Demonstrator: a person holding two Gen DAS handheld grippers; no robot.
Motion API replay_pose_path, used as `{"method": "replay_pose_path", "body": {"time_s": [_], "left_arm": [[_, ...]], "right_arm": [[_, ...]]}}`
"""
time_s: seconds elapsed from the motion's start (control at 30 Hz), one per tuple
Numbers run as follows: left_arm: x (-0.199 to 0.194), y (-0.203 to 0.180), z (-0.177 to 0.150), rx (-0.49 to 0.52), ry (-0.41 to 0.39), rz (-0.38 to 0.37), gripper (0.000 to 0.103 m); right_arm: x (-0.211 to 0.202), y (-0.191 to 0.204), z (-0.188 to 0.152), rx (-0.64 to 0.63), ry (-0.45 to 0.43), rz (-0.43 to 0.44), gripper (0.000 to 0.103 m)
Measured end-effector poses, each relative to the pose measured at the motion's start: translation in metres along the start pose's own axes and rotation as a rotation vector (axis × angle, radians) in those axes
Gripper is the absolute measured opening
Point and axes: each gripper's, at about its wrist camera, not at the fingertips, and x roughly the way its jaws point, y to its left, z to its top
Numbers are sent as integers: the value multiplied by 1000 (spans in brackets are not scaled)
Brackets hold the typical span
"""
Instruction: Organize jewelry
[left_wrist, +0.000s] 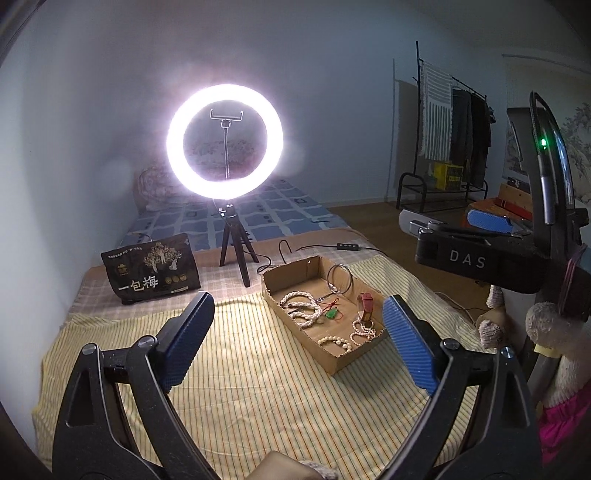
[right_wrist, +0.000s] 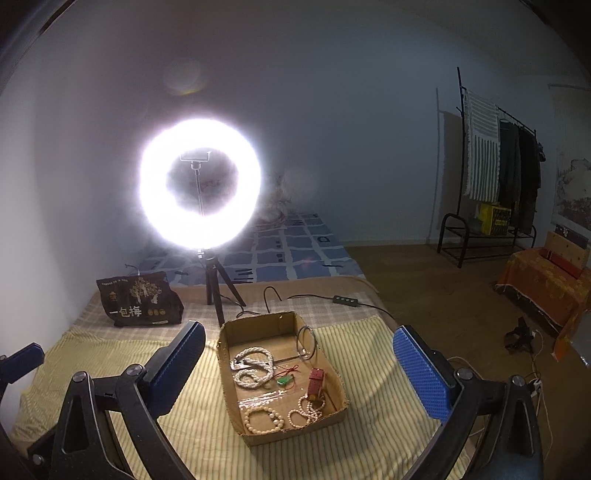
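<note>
A shallow cardboard box lies on the striped yellow cloth. It holds a white bead necklace, pale bead bracelets, a red watch strap, a green pendant on red cord and dark bangles. My left gripper is open and empty, above the cloth in front of the box. My right gripper is open and empty, its fingers either side of the box. It also shows at the right of the left wrist view.
A lit ring light on a tripod stands behind the box, its cable and switch trailing right. A black snack bag stands at the back left. A clothes rack stands far right.
</note>
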Motion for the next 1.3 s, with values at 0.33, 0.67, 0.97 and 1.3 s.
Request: {"method": "replay_pose_path", "body": {"time_s": [0.33, 0.67, 0.97, 1.3], "left_arm": [[-4, -7, -7, 75, 18, 23, 102], [-5, -7, -7, 49, 28, 14, 102], [-5, -9, -6, 53, 28, 13, 102], [-6, -10, -5, 51, 25, 10, 102]], "right_arm": [[6, 1, -3, -1, 11, -6, 103], [8, -7, -11, 3, 32, -30, 103], [9, -5, -11, 5, 32, -24, 103], [10, -7, -12, 10, 36, -30, 103]]}}
